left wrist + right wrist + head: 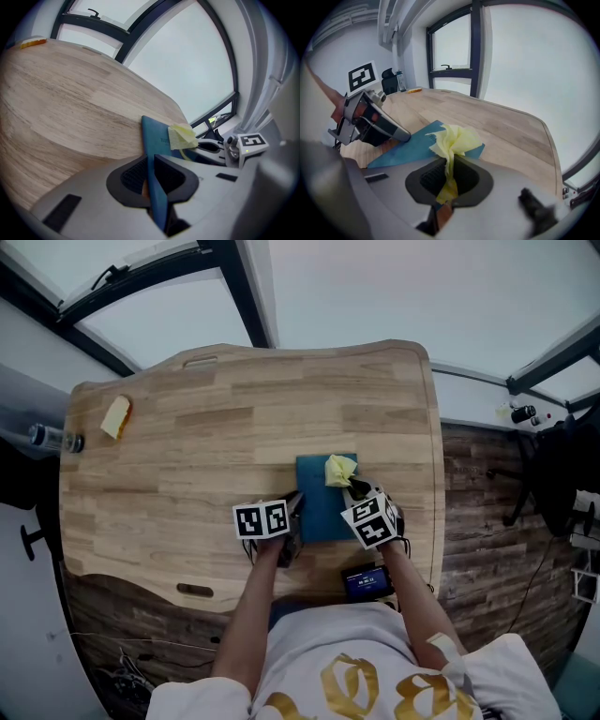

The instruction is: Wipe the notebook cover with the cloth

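The blue notebook (321, 507) lies on the near right part of the wooden table (187, 427), its left edge clamped between the jaws of the left gripper (151, 180). The jaws of the right gripper (449, 176) pinch the yellow cloth (339, 469) on the cover's far right corner. We judge wiping under way, and next we must drag it across with light pressure.

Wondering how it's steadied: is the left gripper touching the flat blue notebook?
Touching. The left gripper view shows the left gripper's jaws clamped on the near edge of the flat blue notebook.
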A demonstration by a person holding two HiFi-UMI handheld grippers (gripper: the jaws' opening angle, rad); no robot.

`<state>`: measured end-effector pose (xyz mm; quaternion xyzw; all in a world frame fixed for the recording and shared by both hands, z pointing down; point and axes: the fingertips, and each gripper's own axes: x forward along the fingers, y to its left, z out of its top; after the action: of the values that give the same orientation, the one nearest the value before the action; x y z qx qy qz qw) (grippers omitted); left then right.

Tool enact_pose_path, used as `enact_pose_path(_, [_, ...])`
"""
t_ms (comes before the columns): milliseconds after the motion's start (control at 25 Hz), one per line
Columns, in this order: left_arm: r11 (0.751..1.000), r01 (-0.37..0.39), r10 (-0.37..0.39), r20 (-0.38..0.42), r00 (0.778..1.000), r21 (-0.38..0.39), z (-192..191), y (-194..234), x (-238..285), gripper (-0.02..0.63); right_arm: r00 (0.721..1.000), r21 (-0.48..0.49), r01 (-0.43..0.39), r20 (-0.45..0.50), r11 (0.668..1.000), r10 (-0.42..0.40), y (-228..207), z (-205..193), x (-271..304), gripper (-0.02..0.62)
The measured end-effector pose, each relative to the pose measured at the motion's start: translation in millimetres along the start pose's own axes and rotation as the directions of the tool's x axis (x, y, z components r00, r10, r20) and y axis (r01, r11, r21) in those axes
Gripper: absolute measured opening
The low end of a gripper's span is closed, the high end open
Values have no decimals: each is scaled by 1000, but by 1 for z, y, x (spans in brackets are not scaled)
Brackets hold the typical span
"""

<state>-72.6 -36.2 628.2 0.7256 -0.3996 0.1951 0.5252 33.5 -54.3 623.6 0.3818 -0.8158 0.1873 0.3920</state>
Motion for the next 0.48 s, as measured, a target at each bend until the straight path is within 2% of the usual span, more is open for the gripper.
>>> enact_pose_path(480, [1000, 5, -5, -3, 1000, -6, 0, 1, 0, 55, 997, 58, 69, 21, 996, -70, -29, 15, 11, 37])
